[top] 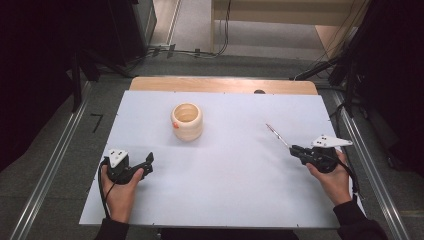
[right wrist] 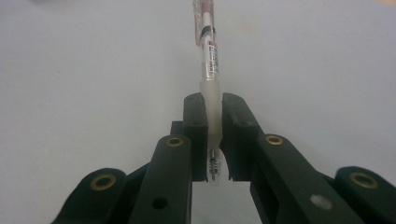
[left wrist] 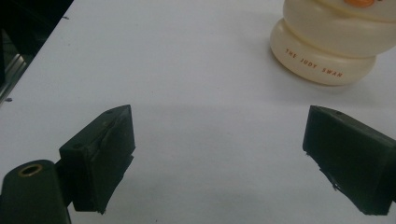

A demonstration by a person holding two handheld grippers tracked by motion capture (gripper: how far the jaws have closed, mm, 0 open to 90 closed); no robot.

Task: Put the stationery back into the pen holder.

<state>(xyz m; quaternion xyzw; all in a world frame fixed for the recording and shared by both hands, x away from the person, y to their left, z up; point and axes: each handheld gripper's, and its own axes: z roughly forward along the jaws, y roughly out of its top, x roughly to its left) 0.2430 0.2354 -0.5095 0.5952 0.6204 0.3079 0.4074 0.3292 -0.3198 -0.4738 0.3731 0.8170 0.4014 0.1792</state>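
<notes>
Right gripper [right wrist: 214, 140] clamped on pen [right wrist: 208, 60], lifted; left gripper [left wrist: 219, 158] wide open, empty. Next: carrying pen far-left into cup [top: 187, 121].

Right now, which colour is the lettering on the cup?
Orange, on the cream cup; the left gripper view shows it best.

This looks like a lab or recording studio. A white bench [top: 220, 190] stands framed by metal rails [top: 50, 170] on a grey floor, black curtains [top: 35, 60] hang at left and right, and cables [top: 190, 51] trail across the far floor.
</notes>
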